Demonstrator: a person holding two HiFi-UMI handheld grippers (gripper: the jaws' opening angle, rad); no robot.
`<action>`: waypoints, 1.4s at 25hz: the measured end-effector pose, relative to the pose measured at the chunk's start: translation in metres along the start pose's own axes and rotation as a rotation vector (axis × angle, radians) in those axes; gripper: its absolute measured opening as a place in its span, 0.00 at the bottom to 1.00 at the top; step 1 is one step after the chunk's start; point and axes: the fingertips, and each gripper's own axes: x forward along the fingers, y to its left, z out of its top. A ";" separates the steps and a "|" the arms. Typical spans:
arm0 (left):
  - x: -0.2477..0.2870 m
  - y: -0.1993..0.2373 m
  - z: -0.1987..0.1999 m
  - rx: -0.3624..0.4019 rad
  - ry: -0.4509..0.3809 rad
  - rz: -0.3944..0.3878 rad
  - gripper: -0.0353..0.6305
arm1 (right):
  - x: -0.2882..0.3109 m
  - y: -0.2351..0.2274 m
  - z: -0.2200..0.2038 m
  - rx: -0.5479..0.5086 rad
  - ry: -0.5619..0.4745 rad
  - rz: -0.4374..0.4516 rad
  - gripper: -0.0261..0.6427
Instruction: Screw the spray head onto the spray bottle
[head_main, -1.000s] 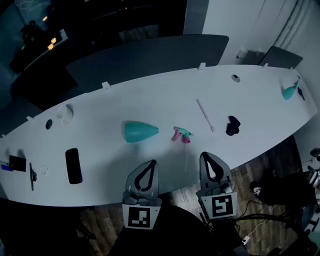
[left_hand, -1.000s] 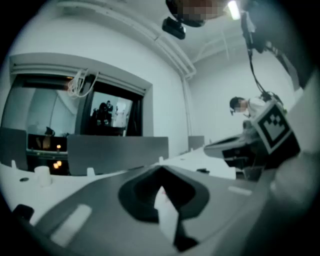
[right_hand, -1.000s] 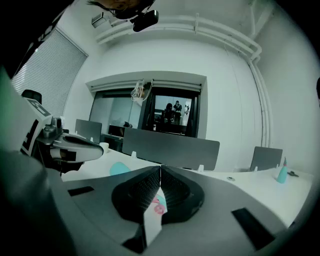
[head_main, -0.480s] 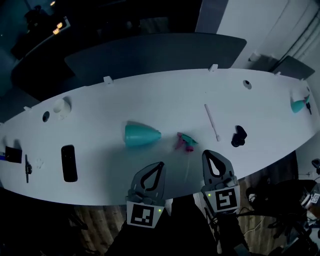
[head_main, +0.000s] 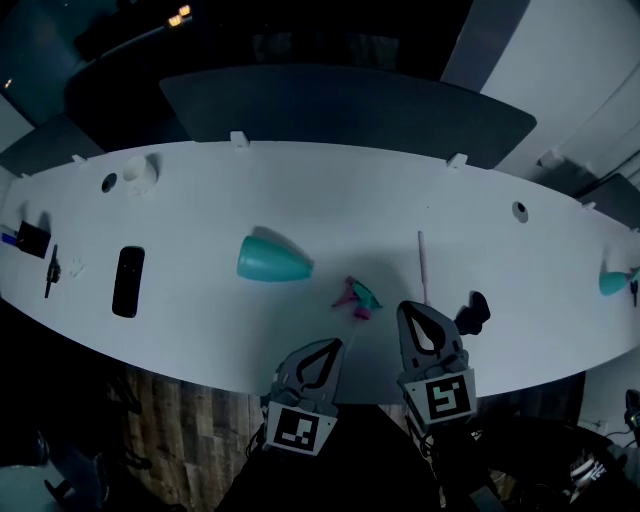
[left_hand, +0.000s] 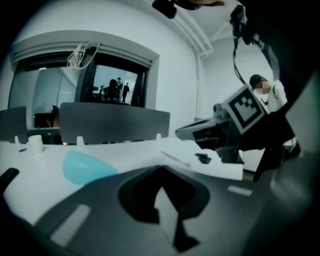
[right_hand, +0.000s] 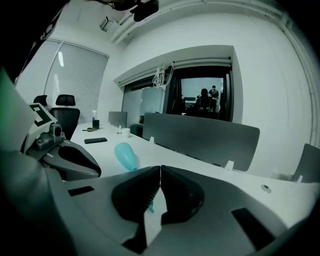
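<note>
A teal spray bottle (head_main: 270, 260) lies on its side on the long white table (head_main: 330, 200), without its head. The pink and teal spray head (head_main: 357, 298) lies a little to its right, near the front edge. My left gripper (head_main: 335, 346) hovers at the table's near edge below the spray head, shut and empty. My right gripper (head_main: 411, 310) sits just right of the spray head, also shut with nothing in it. The left gripper view has the bottle (left_hand: 82, 167) ahead to the left. The right gripper view shows the bottle (right_hand: 126, 155) beyond the closed jaws.
A thin white tube (head_main: 423, 268) and a small black object (head_main: 473, 312) lie right of the spray head. A black phone (head_main: 127, 281), a white cup (head_main: 140, 172) and small dark items (head_main: 32, 240) sit at the left. A dark partition (head_main: 340, 105) runs behind the table.
The head view has swung, so the table sits differently in the picture. Both grippers stay shut at the near edge. The bottle and spray head have not moved on the table.
</note>
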 end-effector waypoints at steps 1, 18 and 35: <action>0.002 -0.005 -0.003 -0.003 0.013 -0.001 0.08 | 0.002 -0.002 -0.002 -0.002 0.001 0.022 0.05; 0.011 -0.022 -0.076 0.021 0.203 0.112 0.17 | 0.016 0.011 -0.024 -0.028 0.027 0.184 0.05; -0.023 0.022 -0.079 0.144 0.233 -0.260 0.08 | 0.029 0.037 -0.068 0.175 0.260 0.399 0.05</action>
